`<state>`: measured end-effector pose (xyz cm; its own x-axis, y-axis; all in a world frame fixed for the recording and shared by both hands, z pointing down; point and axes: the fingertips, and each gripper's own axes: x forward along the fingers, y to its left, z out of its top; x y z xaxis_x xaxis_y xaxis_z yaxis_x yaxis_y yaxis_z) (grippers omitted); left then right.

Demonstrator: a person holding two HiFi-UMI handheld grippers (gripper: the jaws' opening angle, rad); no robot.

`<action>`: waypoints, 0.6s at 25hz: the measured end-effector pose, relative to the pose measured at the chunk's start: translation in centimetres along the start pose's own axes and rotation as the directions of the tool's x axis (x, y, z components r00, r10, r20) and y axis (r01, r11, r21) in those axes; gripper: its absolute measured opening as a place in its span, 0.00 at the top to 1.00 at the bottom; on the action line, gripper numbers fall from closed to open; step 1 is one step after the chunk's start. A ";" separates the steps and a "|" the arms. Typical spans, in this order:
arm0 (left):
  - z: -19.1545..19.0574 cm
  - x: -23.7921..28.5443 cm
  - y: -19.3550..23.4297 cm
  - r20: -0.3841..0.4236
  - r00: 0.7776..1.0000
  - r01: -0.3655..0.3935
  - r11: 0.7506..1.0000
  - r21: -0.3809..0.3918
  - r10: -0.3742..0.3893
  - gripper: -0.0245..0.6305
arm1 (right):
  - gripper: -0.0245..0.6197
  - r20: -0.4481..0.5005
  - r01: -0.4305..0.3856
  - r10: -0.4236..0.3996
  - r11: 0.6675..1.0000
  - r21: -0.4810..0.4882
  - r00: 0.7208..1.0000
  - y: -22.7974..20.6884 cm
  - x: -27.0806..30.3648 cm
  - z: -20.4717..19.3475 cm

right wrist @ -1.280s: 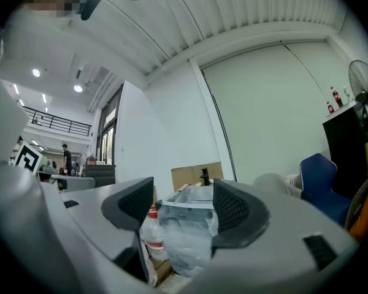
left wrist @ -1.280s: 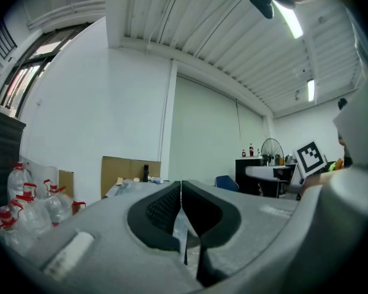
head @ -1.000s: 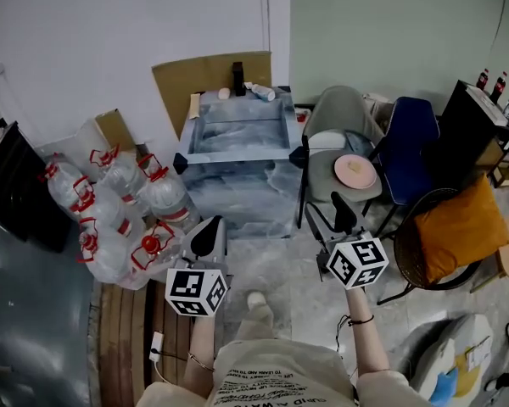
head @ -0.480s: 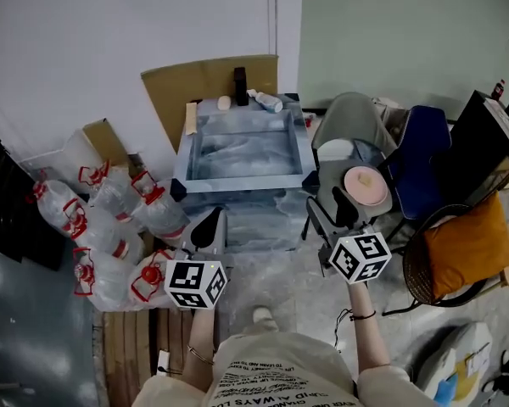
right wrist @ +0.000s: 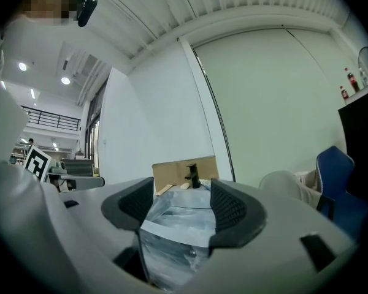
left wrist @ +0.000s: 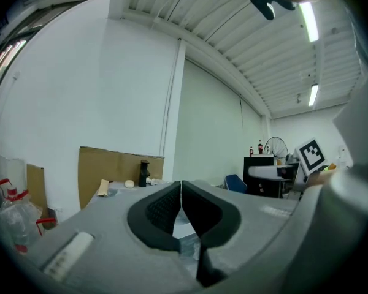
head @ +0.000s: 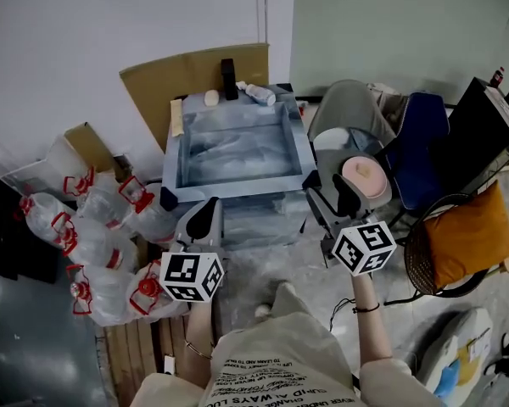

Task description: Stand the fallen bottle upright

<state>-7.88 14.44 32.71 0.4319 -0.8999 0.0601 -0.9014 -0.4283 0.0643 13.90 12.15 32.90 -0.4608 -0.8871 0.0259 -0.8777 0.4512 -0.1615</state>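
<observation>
Zero progress yet. Head view: fallen bottle [head: 258,94] lies on the sink counter's [head: 237,190] back ledge beside the black faucet [head: 229,76], well beyond left tongs [head: 205,214] and right tongs [head: 336,197]; water jugs [head: 102,242] crowd left, chair [head: 348,108] right. Left gripper view: left tongs [left wrist: 181,196] together, empty. Right gripper view: right tongs [right wrist: 183,204] apart, empty.
</observation>
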 end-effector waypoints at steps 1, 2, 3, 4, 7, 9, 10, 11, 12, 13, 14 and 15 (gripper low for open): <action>-0.1 0.5 0.2 -0.004 1.000 0.002 1.000 0.001 -0.002 0.93 | 0.51 -0.002 0.004 -0.004 1.000 0.003 1.000 -0.3 0.4 -0.1; -0.3 1.0 0.5 -0.007 1.000 0.002 1.000 0.001 -0.002 0.93 | 0.51 -0.004 0.006 -0.006 1.000 0.004 1.000 -0.7 0.9 -0.3; -0.4 1.5 0.8 -0.011 1.000 0.001 1.000 0.000 -0.001 0.93 | 0.51 -0.007 0.008 -0.008 1.000 0.005 1.000 -1.0 1.4 -0.4; -0.5 2.1 1.2 -0.013 1.000 -0.002 1.000 -0.001 0.002 0.93 | 0.51 -0.009 0.007 -0.007 1.000 0.007 1.000 -1.3 2.1 -0.6; -0.7 4.0 2.6 -0.018 1.000 -0.012 1.000 -0.005 0.012 0.93 | 0.51 -0.013 0.003 -0.003 1.000 0.015 1.000 -2.4 4.8 -0.9; -0.7 5.7 3.6 -0.024 1.000 -0.017 1.000 -0.005 0.017 0.93 | 0.51 -0.015 -0.002 0.002 1.000 0.017 1.000 -3.2 6.9 -0.8; -0.6 6.6 4.1 -0.026 0.999 -0.019 1.000 -0.006 0.019 0.93 | 0.51 -0.018 -0.005 0.005 1.000 0.018 1.000 -3.7 8.0 -0.7; -0.5 7.5 4.6 -0.029 0.999 -0.022 1.000 -0.008 0.022 0.93 | 0.51 -0.021 -0.008 0.008 1.000 0.018 1.000 -4.1 9.1 -0.6; -0.4 8.4 5.2 -0.030 0.999 -0.026 1.000 -0.012 0.026 0.93 | 0.51 -0.025 -0.012 0.012 1.000 0.017 1.000 -4.5 10.2 -0.5; -0.3 9.4 5.7 -0.031 0.999 -0.030 0.999 -0.017 0.029 0.93 | 0.51 -0.029 -0.015 0.016 1.000 0.015 0.999 -4.9 11.3 -0.4; -0.2 10.3 6.2 -0.033 0.999 -0.034 0.999 -0.023 0.033 0.93 | 0.51 -0.034 -0.019 0.020 1.000 0.012 0.999 -5.3 12.4 -0.3; -0.3 11.2 6.7 -0.035 0.999 -0.038 0.999 -0.031 0.037 0.93 | 0.51 -0.040 -0.024 0.024 1.000 0.010 0.999 -5.7 13.4 -0.2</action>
<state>-9.11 1.53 34.10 0.3990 -0.9118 0.0974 -0.9158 -0.3908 0.0929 12.70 -2.32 34.39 -0.4869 -0.8713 0.0618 -0.8651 0.4712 -0.1721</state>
